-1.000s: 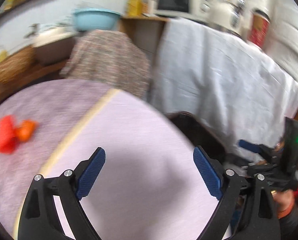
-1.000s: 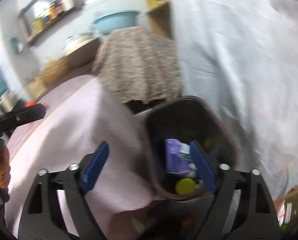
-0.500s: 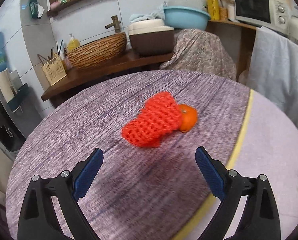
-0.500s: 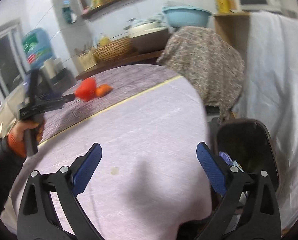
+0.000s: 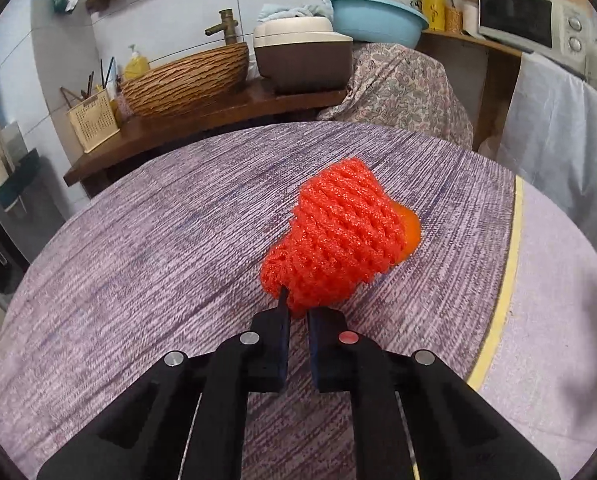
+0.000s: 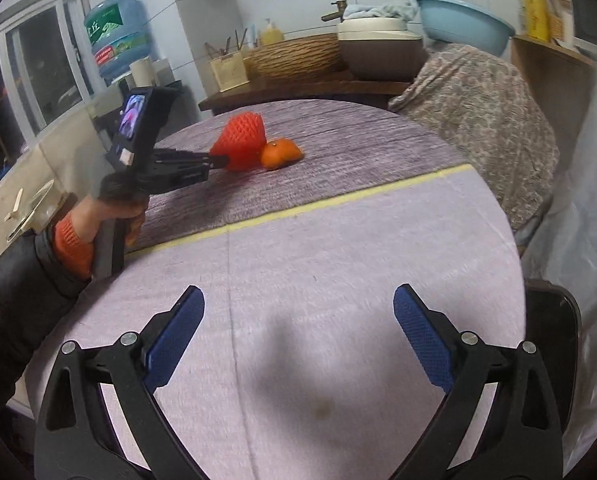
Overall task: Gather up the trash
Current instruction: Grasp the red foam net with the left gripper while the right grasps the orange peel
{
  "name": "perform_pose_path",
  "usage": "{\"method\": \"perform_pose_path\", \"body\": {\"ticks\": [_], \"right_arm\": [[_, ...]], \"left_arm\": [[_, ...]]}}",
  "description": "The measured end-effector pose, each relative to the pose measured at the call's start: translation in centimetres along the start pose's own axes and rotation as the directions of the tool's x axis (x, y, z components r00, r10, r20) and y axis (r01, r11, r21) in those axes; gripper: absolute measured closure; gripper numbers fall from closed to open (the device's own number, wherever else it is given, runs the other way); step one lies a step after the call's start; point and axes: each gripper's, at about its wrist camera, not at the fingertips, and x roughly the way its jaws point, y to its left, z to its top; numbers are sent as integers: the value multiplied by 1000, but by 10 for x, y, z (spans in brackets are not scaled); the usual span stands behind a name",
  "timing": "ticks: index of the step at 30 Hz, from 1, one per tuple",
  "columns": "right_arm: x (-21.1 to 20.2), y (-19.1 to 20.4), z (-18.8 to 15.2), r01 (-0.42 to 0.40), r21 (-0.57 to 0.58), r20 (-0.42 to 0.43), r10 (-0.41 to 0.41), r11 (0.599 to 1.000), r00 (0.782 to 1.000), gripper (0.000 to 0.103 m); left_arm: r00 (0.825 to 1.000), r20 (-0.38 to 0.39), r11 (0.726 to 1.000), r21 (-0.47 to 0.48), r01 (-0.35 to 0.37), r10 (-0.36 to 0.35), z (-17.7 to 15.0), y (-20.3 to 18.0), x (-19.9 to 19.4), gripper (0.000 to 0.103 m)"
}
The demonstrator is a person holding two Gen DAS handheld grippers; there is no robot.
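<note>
A red foam fruit net [image 5: 338, 236] lies on the purple tablecloth [image 5: 138, 280], with an orange [image 5: 410, 236] touching its far side. My left gripper [image 5: 297, 306] is shut on the net's near edge, and the foam is pinched between the blue pads. In the right wrist view the same net [image 6: 242, 142] and orange [image 6: 280, 154] sit far across the table, with the left gripper [image 6: 218, 162] clamped on the net and a hand [image 6: 110, 208] on its grip. My right gripper [image 6: 298, 290] stands open over the pale half of the cloth with nothing between its fingers.
A dark trash bin [image 6: 554, 320] stands off the table's right edge. A yellow stripe [image 6: 338, 200] divides the cloth. Behind the table are a counter with a woven basket [image 5: 186, 80], a brown pot [image 5: 302, 56] and a patterned cloth-covered mound [image 5: 402, 92].
The left gripper swung from the bin side to the net and orange, closed in and shut on the net. The right gripper swung away from the bin toward the table, still open.
</note>
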Motion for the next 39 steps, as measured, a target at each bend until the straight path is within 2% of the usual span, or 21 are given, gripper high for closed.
{"method": "perform_pose_path", "body": {"ticks": [9,15,21,22,23,25,27,28,32,39], "right_arm": [[82,25,73,-16,-21,-60,15,1000,998,9],[138,38,104,22,-26,-137,-26,999,990,18],[182,45,124,87,-14,-190,-88,996,978,20],[188,47,126,99,-23,-199,-102,995,975,22],[194,49,126,107,-36,-212,-112,994,971,33],[198,54,126,143,-73,-204,-155,987,967,43],[197,59,126,166,-101,-199,-183,981,963,69],[196,60,125,163,-104,-199,-181,981,963,74],[176,63,118,163,-113,-156,-180,980,971,78],[117,62,85,100,-122,-89,-111,987,990,80]], "left_arm": [[996,69,992,-102,70,-63,-28,20,-61,95],[989,106,982,-147,118,-103,-52,16,-101,95],[984,129,963,-223,150,-123,-77,21,-131,95],[986,126,966,-220,134,-108,-80,20,-134,95],[987,123,969,-214,124,-99,-83,20,-135,95],[988,115,967,-223,123,-99,-88,21,-137,95],[989,112,964,-237,124,-99,-91,23,-138,95],[989,112,962,-242,123,-98,-93,24,-139,95],[986,116,952,-269,144,-117,-99,26,-142,95],[982,123,951,-254,174,-147,-104,13,-148,95]]}}
